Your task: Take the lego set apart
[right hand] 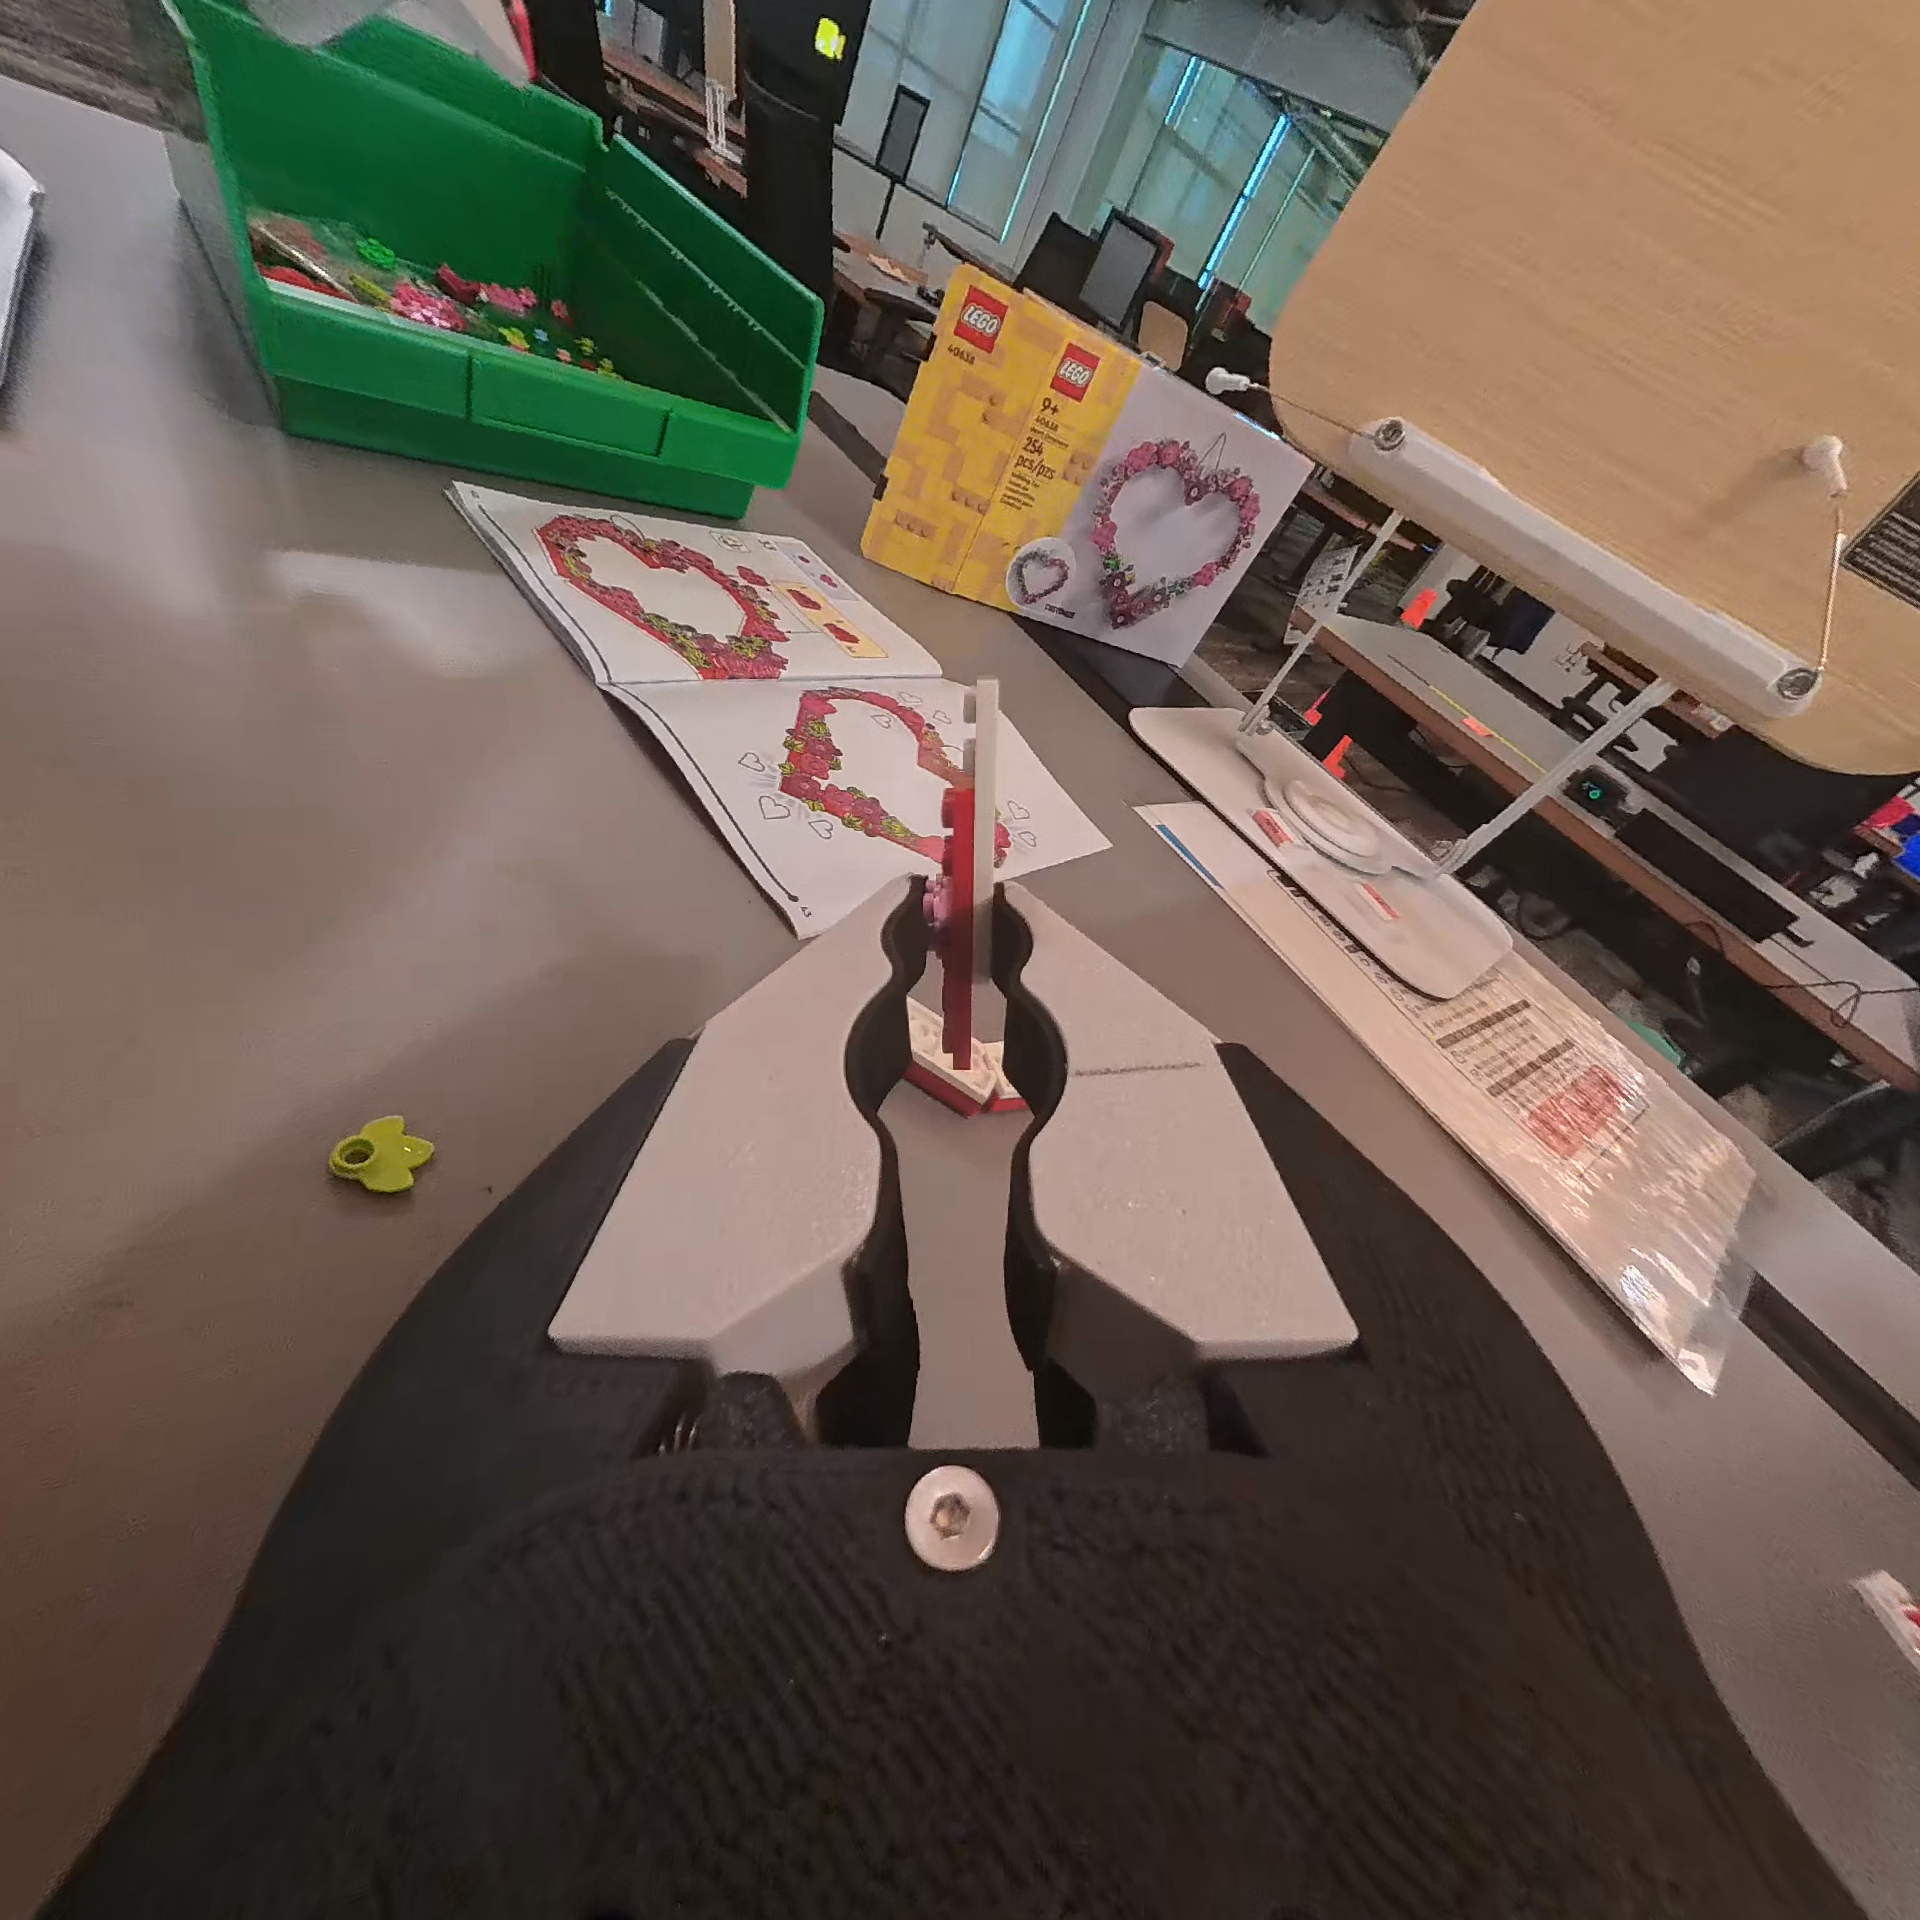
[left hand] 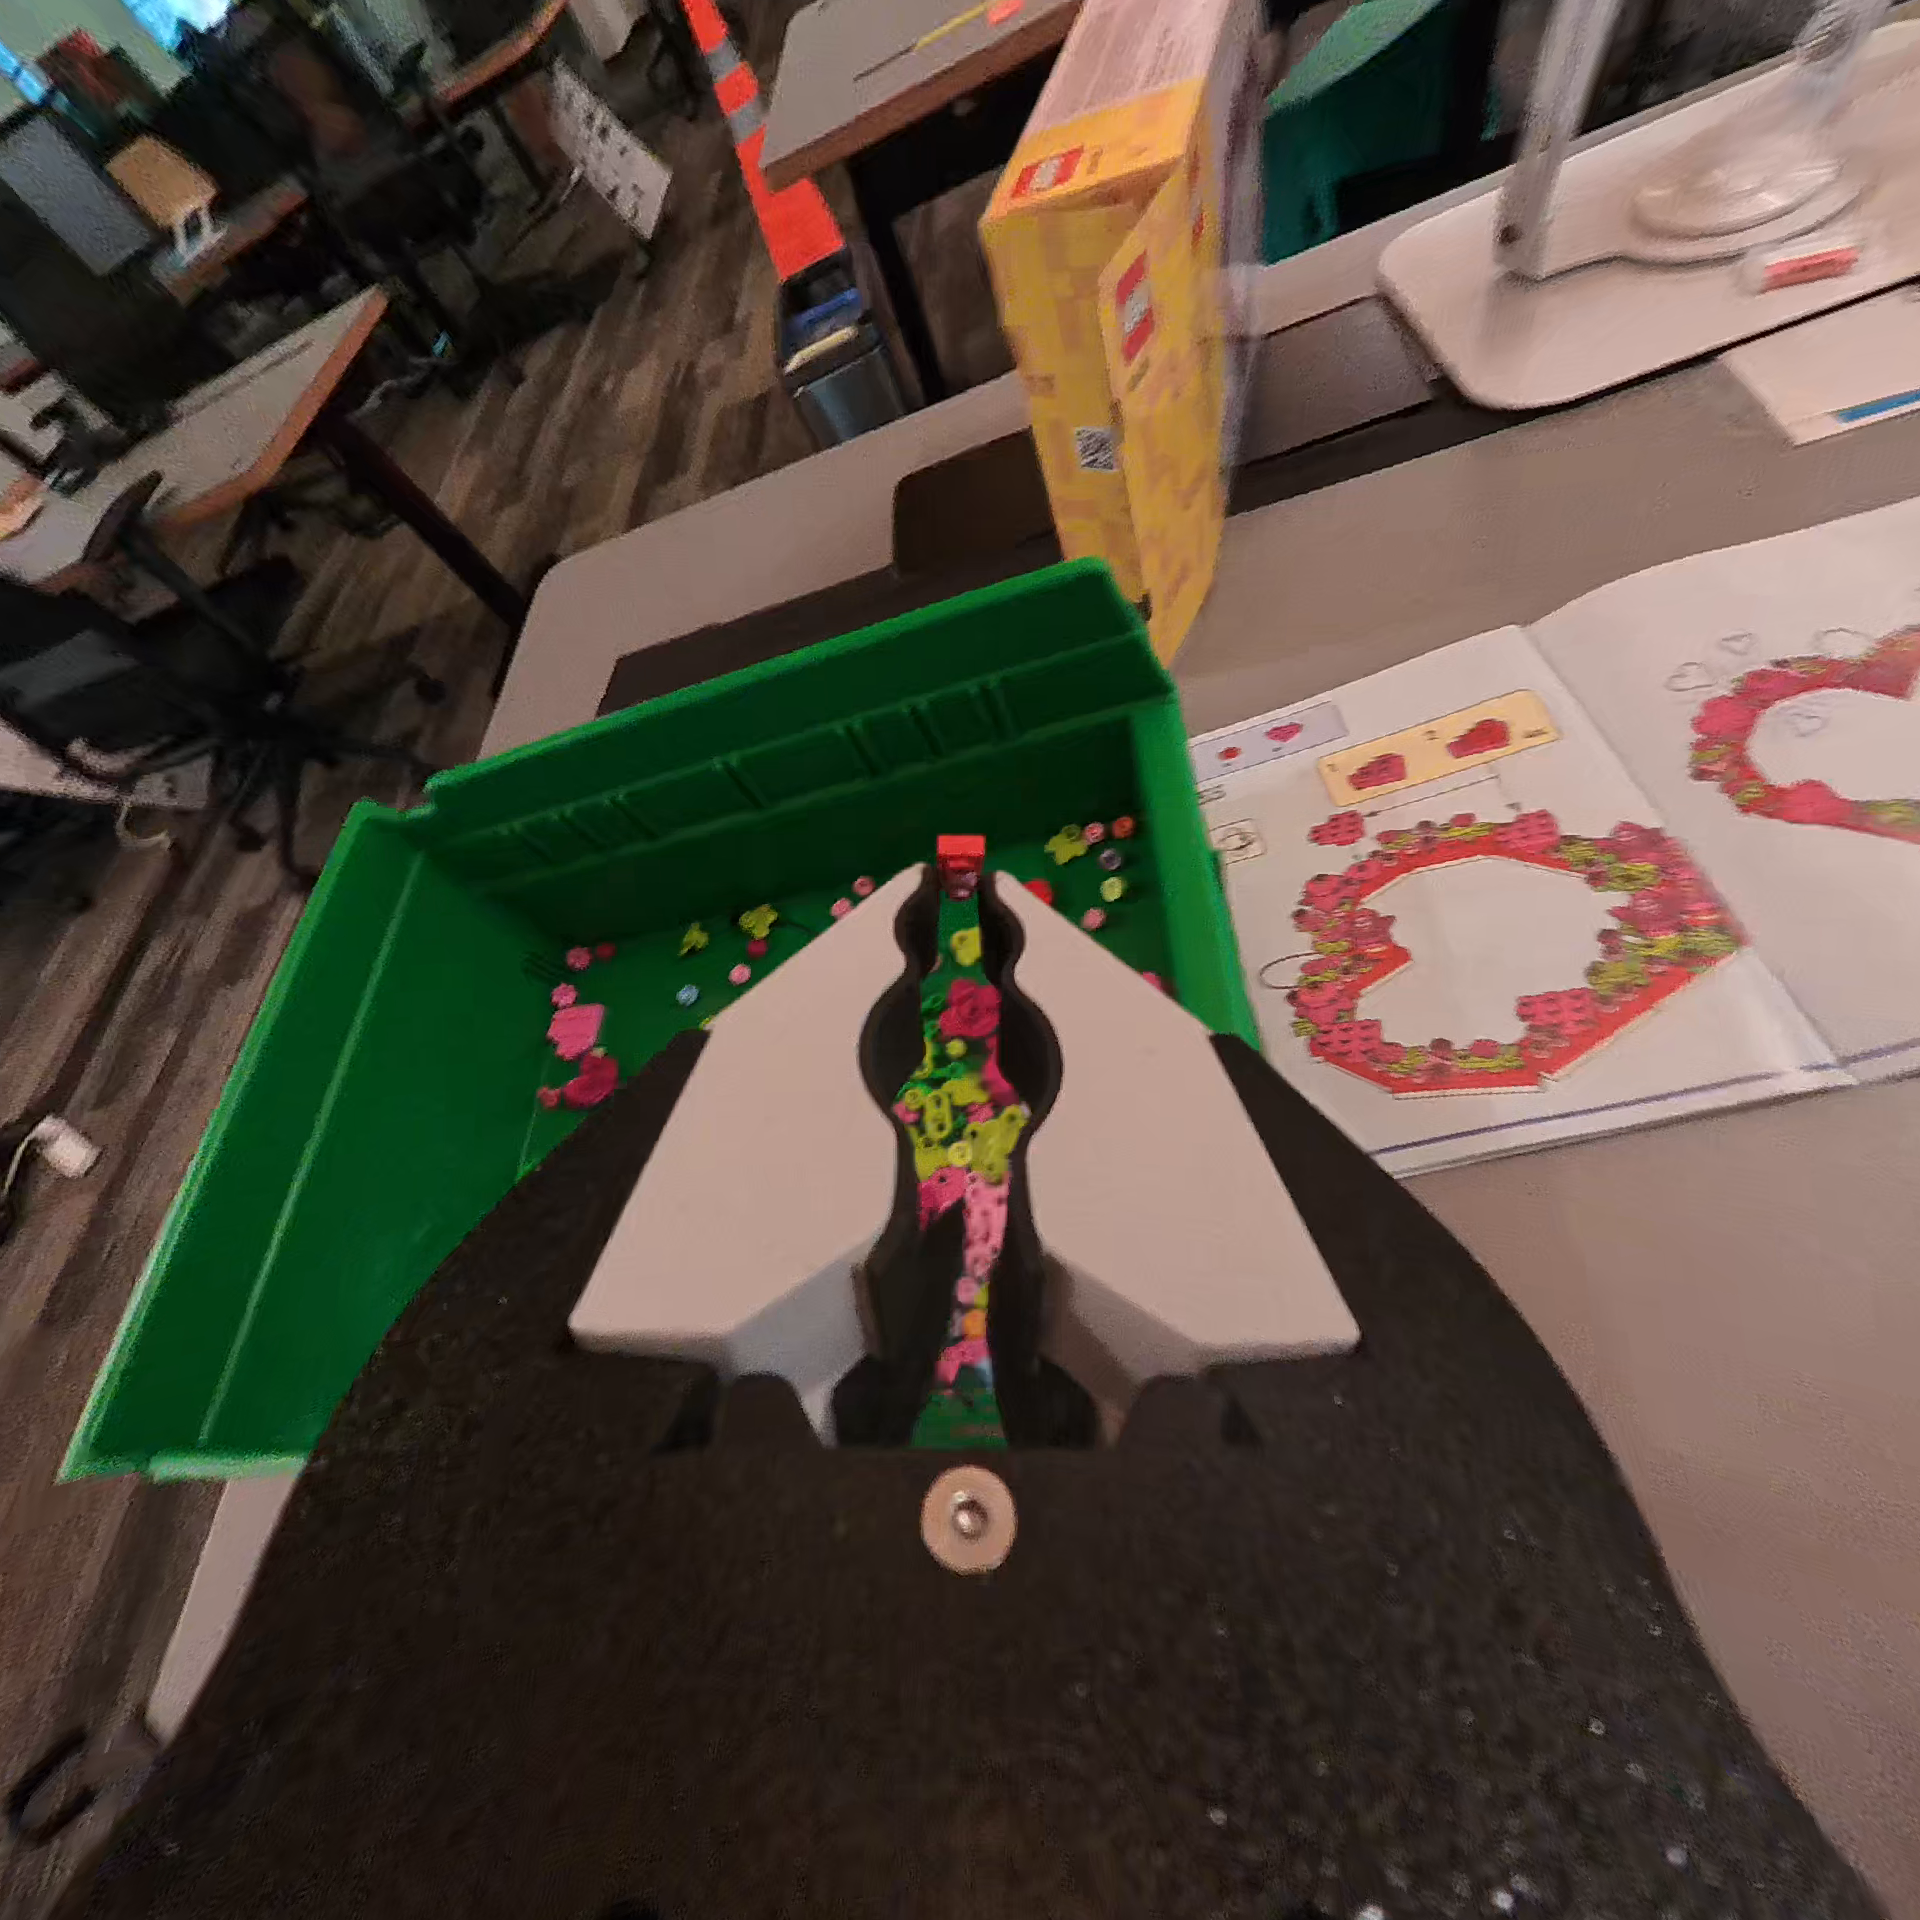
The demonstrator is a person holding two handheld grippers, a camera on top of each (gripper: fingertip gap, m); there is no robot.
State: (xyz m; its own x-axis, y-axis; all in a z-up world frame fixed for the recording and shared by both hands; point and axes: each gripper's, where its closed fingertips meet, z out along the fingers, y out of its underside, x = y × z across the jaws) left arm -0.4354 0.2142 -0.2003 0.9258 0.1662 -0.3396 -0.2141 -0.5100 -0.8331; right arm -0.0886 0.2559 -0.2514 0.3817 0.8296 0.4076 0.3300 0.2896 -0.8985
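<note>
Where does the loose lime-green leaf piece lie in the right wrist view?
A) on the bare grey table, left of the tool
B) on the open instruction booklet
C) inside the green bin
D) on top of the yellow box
A: the lime-green leaf piece lies alone on the grey table, left of the right tool.

1. Red lego piece (left hand: 959,854): small, studded, at frame centre in the left wrist view, pinched at the tips of the left hand-held gripper (left hand: 961,883), above the green bin (left hand: 312,1091).
2. Loose lego pieces (left hand: 582,1029): pink, red and lime flowers and small round studs, scattered on the bin floor, centre of the frame.
3. Lego section (right hand: 964,935): red plates with a long white plate on edge, upright, pink flower on its left side, white-and-red base. Centre of the right wrist view, clamped in the right hand-held gripper (right hand: 961,904).
4. Lime leaf piece (right hand: 379,1153): flat on the tabletop (right hand: 260,831), lower left, alone.
</note>
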